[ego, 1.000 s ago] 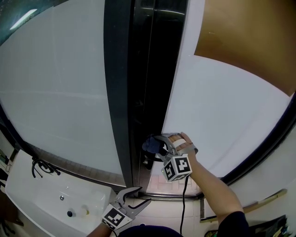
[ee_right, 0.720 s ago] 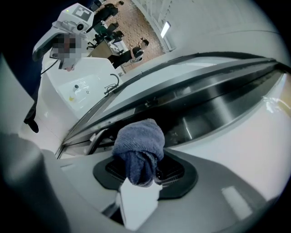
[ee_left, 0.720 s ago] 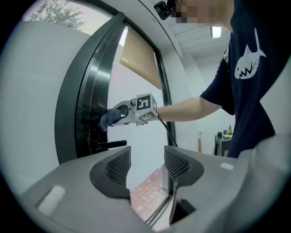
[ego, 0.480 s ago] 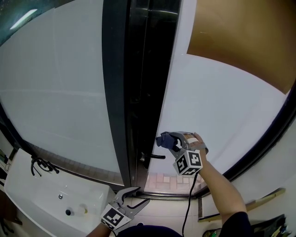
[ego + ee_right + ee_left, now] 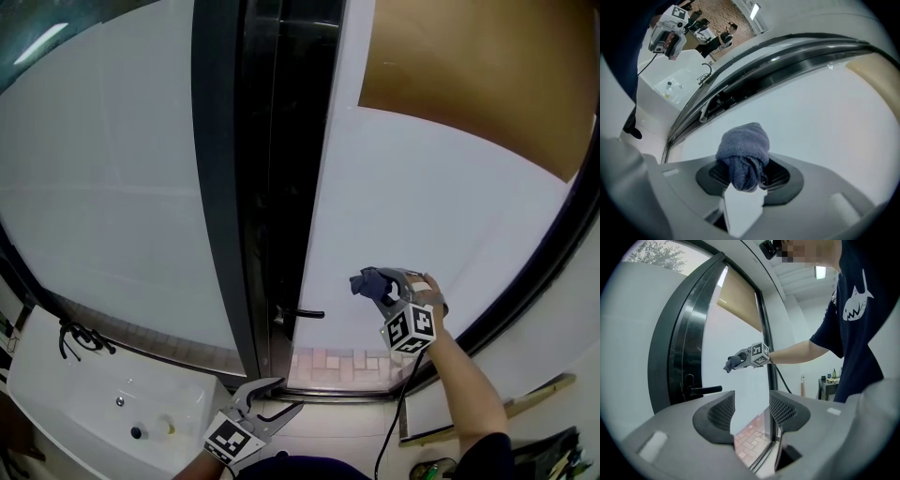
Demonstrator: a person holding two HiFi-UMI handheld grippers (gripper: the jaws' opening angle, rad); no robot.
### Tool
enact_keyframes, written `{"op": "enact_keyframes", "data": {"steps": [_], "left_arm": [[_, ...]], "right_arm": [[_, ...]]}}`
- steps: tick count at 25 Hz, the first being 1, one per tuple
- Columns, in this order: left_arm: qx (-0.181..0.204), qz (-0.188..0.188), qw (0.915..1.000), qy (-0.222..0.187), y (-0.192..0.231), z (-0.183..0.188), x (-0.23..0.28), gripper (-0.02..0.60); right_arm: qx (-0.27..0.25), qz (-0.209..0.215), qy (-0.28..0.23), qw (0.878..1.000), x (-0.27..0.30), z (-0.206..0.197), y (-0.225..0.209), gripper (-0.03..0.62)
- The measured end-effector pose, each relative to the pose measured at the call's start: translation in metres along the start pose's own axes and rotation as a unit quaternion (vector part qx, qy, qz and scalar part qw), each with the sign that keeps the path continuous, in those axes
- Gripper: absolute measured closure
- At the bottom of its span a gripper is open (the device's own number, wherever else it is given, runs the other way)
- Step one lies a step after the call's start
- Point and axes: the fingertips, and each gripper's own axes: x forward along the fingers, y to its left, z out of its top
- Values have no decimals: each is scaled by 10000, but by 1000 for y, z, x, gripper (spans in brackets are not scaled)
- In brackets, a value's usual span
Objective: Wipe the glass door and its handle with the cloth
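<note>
Right tongs [image 5: 377, 284] are clamped on the cloth [image 5: 367, 280], which is bunched into a wad that sticks out past the tips. Left tongs [image 5: 277, 398] are wide open with nothing in them, held low below the door's bottom edge.

The cloth is at the lower part of the glass door [image 5: 422, 206], between the handle-side edge and the right frame. It's near the handle [image 5: 302, 314] but not on it. I can't tell whether the wad actually touches the glass.

Risks:
- The grip catches only the tail of the wad. Drag across the glass will probably roll or pull it out, and then bare tips scrape the pane.
- The door looks ajar at the dark gap, so hard pressure near that edge probably swings it instead of wiping it.
- If you sweep left too fast you'll likely hit the lever end with the tongs, not the cloth.

Orientation:
- The lever's long axis is horizontal, with its free end pointing toward your right tongs.
- The door's long axis is vertical.
- The wad points at the glass.
</note>
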Motion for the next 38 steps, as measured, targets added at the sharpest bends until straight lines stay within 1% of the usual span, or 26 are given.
{"op": "enact_keyframes", "data": {"steps": [6, 8, 10, 12, 14, 20, 23, 26, 30, 34, 38], "left_arm": [[9, -12, 10000, -10, -5, 0, -2, 356], [8, 8, 10000, -5, -5, 0, -4, 356], [7, 8, 10000, -3, -5, 0, -5, 356], [12, 6, 10000, -14, -5, 1, -6, 356], [21, 12, 10000, -28, -5, 2, -7, 356], [20, 70, 10000, -45, -3, 3, -9, 356], [20, 126, 9999, -54, -2, 3, -12, 356], [4, 220, 9997, -47, 1, 2, -17, 356], [-35, 359, 9993, -5, 7, -3, -26, 356], [-49, 416, 9991, 2, 10, -4, -30, 356], [-55, 360, 9993, -15, 8, -4, -27, 356]], "right_arm": [[279, -151, 343, 9989, -18, -39, -8, 427], [433, -189, 409, 9980, -22, -46, -9, 427], [503, -236, 396, 9977, -26, -44, -11, 427], [542, -258, 250, 9979, -29, -31, -13, 427], [526, -211, 10, 9984, -29, -8, -12, 427], [-53, 122, -672, 9977, -2, 79, 14, 427], [-243, 290, -858, 9956, 19, 112, 30, 427], [-314, 487, -904, 9942, 40, 129, 45, 427], [-432, 629, -736, 9944, 60, 125, 58, 427], [-376, 648, -527, 9958, 67, 104, 57, 427], [-376, 607, -347, 9968, 57, 79, 55, 427]]}}
